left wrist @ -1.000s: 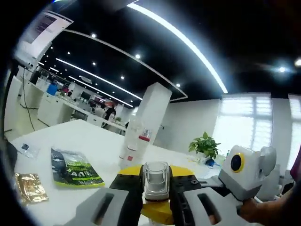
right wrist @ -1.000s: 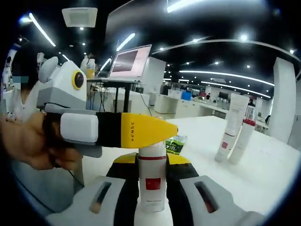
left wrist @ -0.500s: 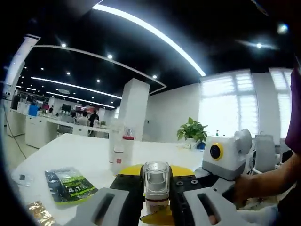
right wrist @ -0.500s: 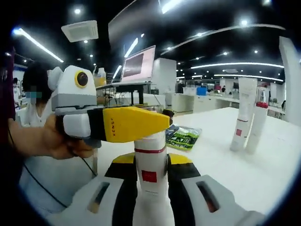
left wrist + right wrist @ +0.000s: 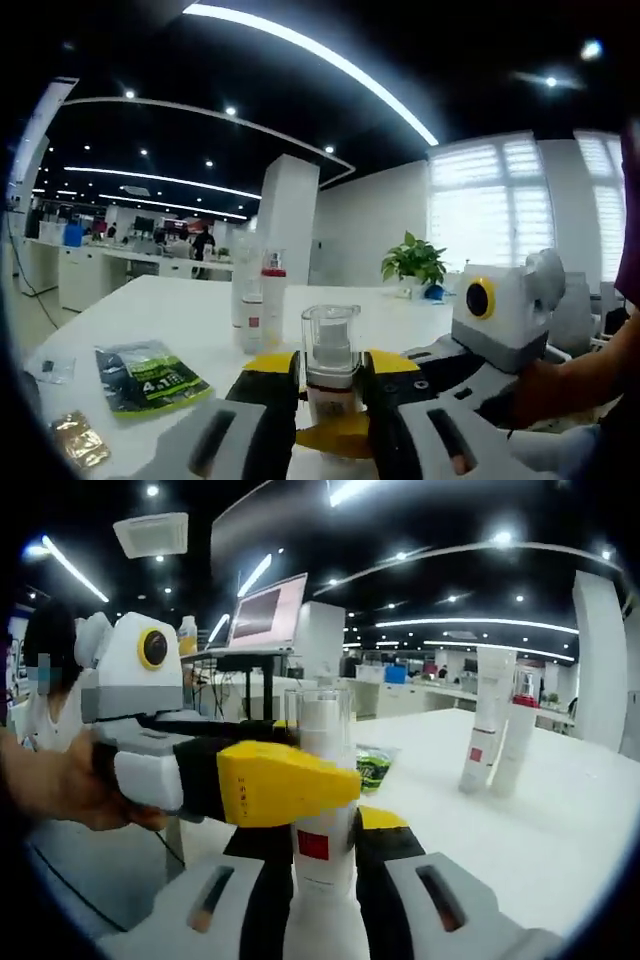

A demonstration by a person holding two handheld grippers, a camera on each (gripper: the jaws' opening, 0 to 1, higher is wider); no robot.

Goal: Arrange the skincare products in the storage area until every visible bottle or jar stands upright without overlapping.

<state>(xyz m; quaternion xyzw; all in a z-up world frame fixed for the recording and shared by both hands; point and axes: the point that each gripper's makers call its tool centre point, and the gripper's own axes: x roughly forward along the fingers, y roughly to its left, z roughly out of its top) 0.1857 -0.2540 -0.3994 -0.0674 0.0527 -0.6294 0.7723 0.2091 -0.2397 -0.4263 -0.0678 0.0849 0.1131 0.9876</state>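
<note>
Left gripper [image 5: 330,420] clamps the clear cap [image 5: 331,343] of the white bottle [image 5: 322,825]; right gripper [image 5: 322,880] grips the same bottle's body, upright above the counter [image 5: 560,830]. Two more bottles [image 5: 490,735] stand upright together, far side of the counter.

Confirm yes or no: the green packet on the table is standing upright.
No. In the left gripper view the green packet lies flat on the white table, beside a gold sachet.

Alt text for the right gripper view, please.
The right gripper holds a white pump bottle with a red label upright between its jaws, while the left gripper, held in a person's hand, crosses in front of it. Two more white bottles stand on the white table beyond.
</note>
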